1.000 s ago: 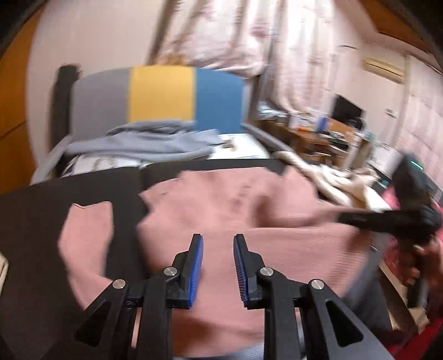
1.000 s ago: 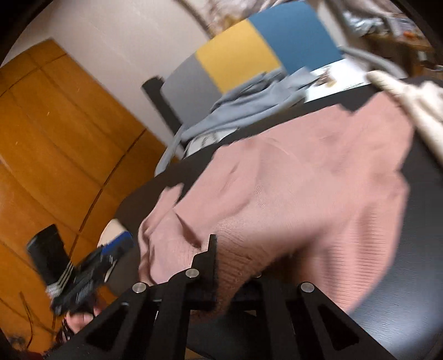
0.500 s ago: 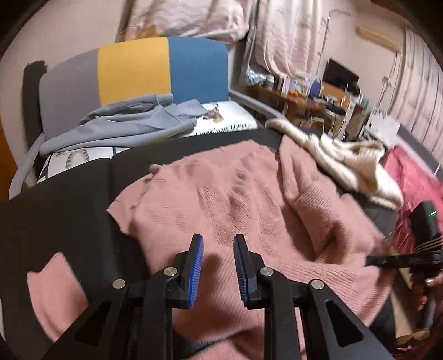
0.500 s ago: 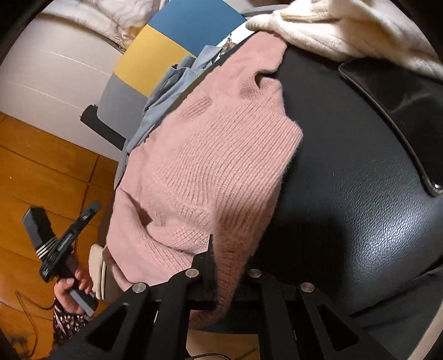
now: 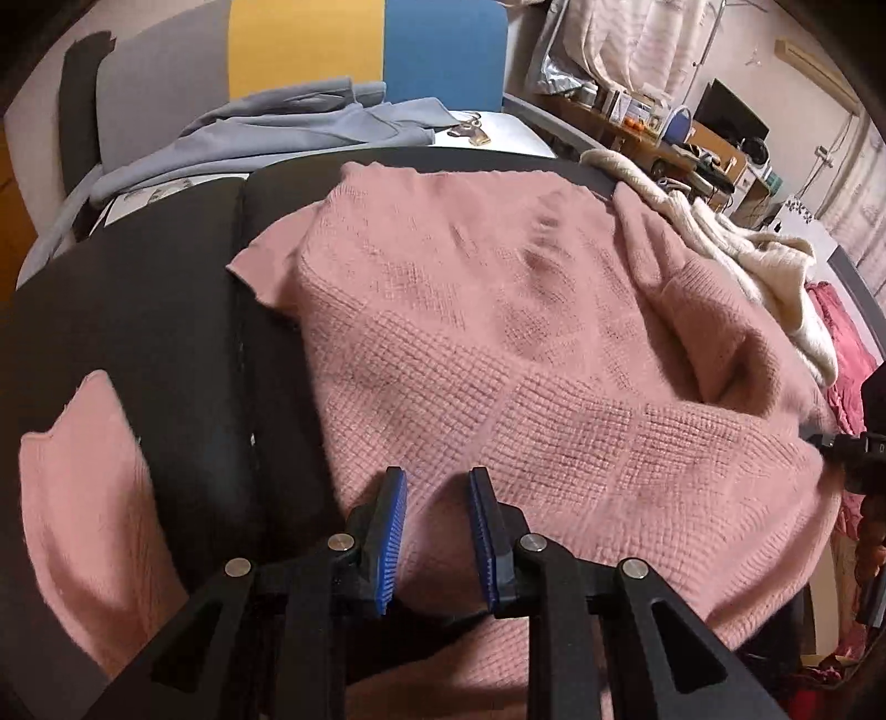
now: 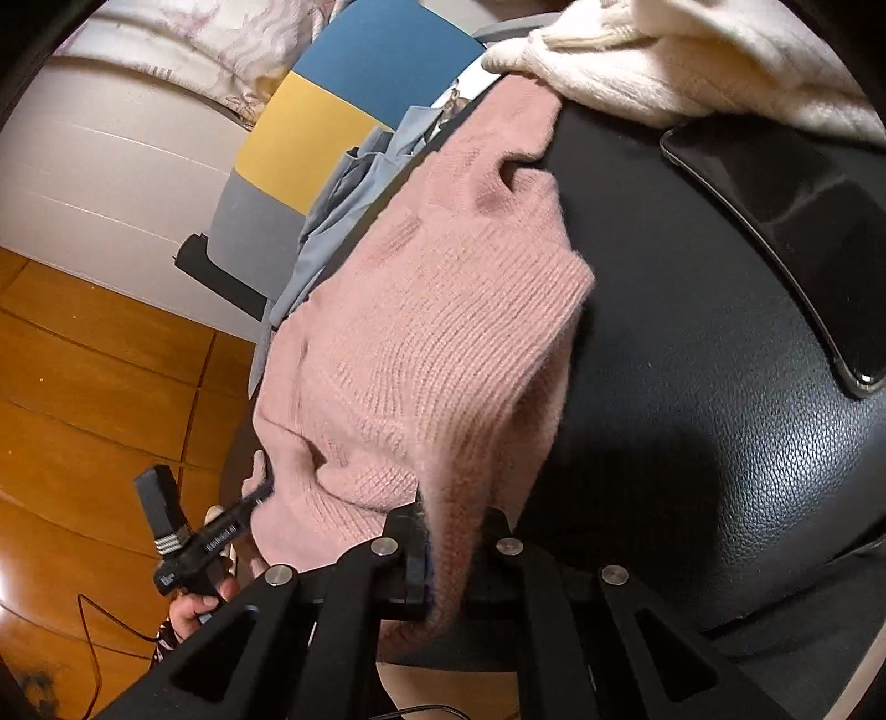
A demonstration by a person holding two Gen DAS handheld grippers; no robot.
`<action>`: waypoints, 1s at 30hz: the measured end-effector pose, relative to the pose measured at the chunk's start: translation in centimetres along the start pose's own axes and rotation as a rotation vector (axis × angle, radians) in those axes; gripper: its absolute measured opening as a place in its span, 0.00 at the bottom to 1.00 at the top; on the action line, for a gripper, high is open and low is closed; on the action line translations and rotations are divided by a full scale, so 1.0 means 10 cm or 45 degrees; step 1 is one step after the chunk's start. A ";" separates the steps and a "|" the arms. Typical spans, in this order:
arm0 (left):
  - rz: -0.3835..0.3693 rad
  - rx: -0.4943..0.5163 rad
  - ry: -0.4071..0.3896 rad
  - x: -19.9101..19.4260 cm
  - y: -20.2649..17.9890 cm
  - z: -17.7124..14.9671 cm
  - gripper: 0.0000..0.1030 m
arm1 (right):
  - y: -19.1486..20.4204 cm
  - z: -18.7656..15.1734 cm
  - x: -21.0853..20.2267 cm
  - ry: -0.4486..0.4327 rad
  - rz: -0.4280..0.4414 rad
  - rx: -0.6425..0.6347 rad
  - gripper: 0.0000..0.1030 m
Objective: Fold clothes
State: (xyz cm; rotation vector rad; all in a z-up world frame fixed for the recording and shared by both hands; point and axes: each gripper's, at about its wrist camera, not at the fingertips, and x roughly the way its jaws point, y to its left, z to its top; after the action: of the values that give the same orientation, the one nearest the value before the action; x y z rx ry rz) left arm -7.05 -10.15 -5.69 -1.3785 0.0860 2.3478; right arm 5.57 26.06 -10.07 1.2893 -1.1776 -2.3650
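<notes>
A pink knitted sweater (image 5: 526, 343) lies spread across most of a black leather seat (image 6: 720, 387), its hem hanging over the near edge toward you and one sleeve (image 5: 83, 498) lying apart toward the seat's left edge. Your left gripper (image 5: 434, 531) is partly open, its blue pads (image 5: 390, 531) straddling a ridge of the knit at the hem; from the left wrist view it is hard to say whether the pads touch the fabric, but they have not closed on it. Your right gripper (image 6: 451, 559) is clamped on the sweater's right-hand edge, the knit bunched between its fingers and draped up from them across the seat. A cream sweater (image 6: 692, 61) is heaped at the far right corner of the seat, its edge touching the pink one, and a dark tablet-like slab (image 6: 775, 221) lies just beside it. A grey-blue garment (image 5: 266, 138) rests on the striped chair (image 5: 310, 50) beyond the far edge. This looks like the first fold: one side is gripped, ready to be carried across. The next move likely calls for closing your left gripper on the hem, then lifting both corners together and laying them toward the far edge, keeping the knit clear of the cream heap.
</notes>
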 end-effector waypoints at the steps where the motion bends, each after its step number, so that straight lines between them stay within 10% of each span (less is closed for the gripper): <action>1: -0.001 -0.005 -0.026 -0.04 0.01 0.02 0.21 | 0.01 0.00 -0.02 -0.004 -0.005 -0.012 0.06; 7: -0.089 0.090 -0.210 -0.31 -0.25 0.57 0.22 | 0.03 -0.01 -0.21 -0.073 -0.036 -0.008 0.06; 12: -0.172 0.359 -0.175 -0.14 -0.88 0.98 0.23 | 0.01 -0.08 -0.51 -0.190 -0.095 0.030 0.06; 24: -0.316 1.233 -0.090 0.72 -2.48 1.20 0.23 | -0.44 -0.21 -1.03 -0.293 -0.137 0.162 0.06; 30: -0.367 1.731 0.030 0.97 -2.62 0.97 0.23 | -0.58 -0.22 -1.07 -0.290 -0.078 0.213 0.06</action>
State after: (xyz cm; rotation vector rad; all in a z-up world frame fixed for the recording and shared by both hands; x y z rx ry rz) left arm -9.18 19.33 -5.01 -0.6158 1.1414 1.3914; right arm 14.80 34.09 -8.32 1.1404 -1.4482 -2.5598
